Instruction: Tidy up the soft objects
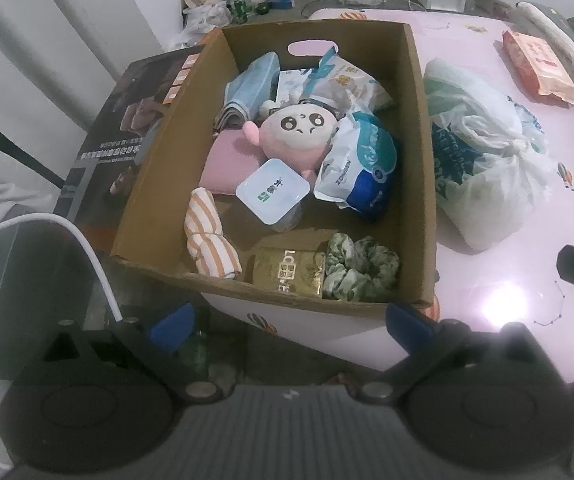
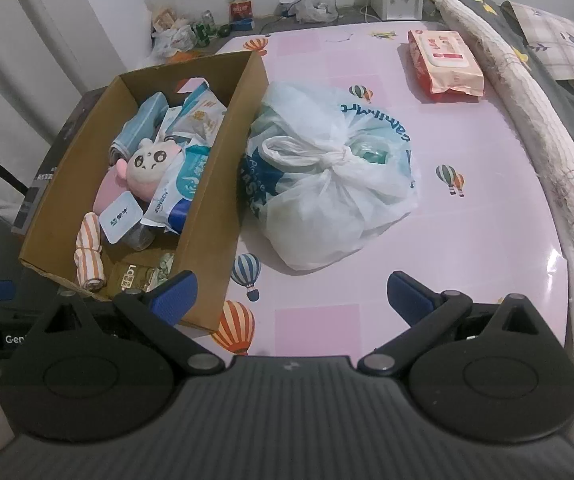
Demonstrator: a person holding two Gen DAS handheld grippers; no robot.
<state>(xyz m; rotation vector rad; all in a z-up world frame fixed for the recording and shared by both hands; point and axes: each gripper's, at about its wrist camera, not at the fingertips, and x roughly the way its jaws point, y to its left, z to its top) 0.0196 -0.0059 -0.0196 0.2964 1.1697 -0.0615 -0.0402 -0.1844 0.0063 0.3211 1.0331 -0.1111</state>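
Your right black two-finger gripper with blue pads [image 2: 291, 292] hangs spread and empty over the pink balloon-print table [image 2: 487, 240]; the left gripper [image 1: 291, 322] too. Knotted white plastic bag [image 2: 327, 184] sits at 12 o'clock, touching the brown cardboard box [image 2: 215, 216] — grab its knot, lift clear of the wall.

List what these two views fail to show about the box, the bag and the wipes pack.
- Bag contents: both views, veiled by knotted plastic.
- Scrunchie: right wrist view, mostly behind the box wall.
- Box bottom layer: both views, under the plush and packs.
- Wipes pack print: too small.
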